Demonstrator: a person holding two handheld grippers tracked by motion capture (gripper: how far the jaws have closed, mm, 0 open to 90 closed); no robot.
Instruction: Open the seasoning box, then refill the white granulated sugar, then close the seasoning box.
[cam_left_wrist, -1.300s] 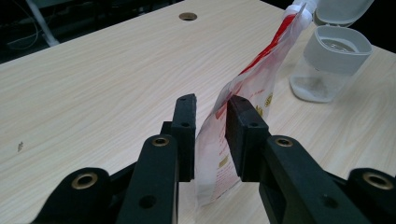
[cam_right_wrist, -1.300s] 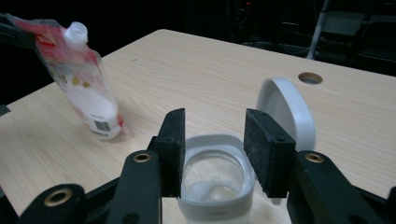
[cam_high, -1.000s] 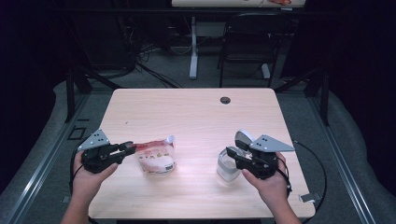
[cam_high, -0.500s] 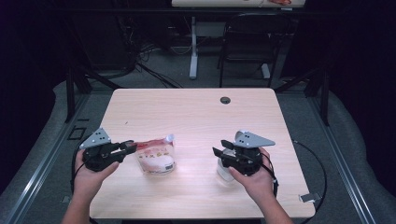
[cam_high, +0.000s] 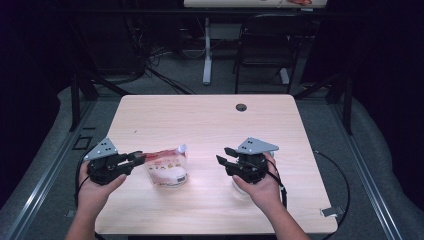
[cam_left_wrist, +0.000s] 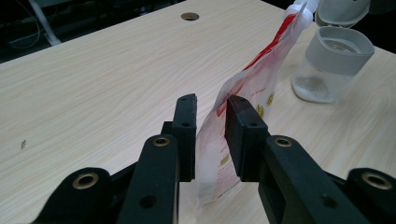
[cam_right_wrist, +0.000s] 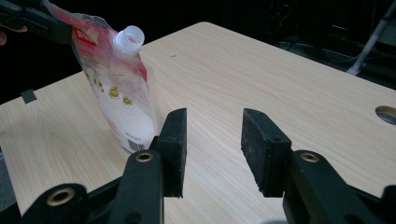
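Observation:
A red-and-white spouted pouch (cam_high: 167, 169) stands on the wooden table (cam_high: 200, 120), left of centre. My left gripper (cam_high: 139, 158) is shut on the pouch's side edge; in the left gripper view both jaws of the left gripper (cam_left_wrist: 212, 105) pinch the pouch (cam_left_wrist: 254, 86). The white spout (cam_right_wrist: 130, 39) is uncapped and points toward my right gripper. A clear jar (cam_left_wrist: 334, 65) with an open grey flip lid (cam_left_wrist: 341, 9) stands beyond the pouch. My right gripper (cam_high: 222, 155) is open and hovers above that jar, aimed at the pouch. Nothing lies between the jaws of the right gripper (cam_right_wrist: 212, 126).
A round cable hole (cam_high: 241, 107) sits near the table's far edge. A chair (cam_high: 265, 50) and a desk leg (cam_high: 207, 55) stand on the floor behind the table. Bare wood lies across the far half of the table.
My right gripper has moved left, from the jar's right side to above it, and now faces the pouch. The left gripper and pouch have barely moved.

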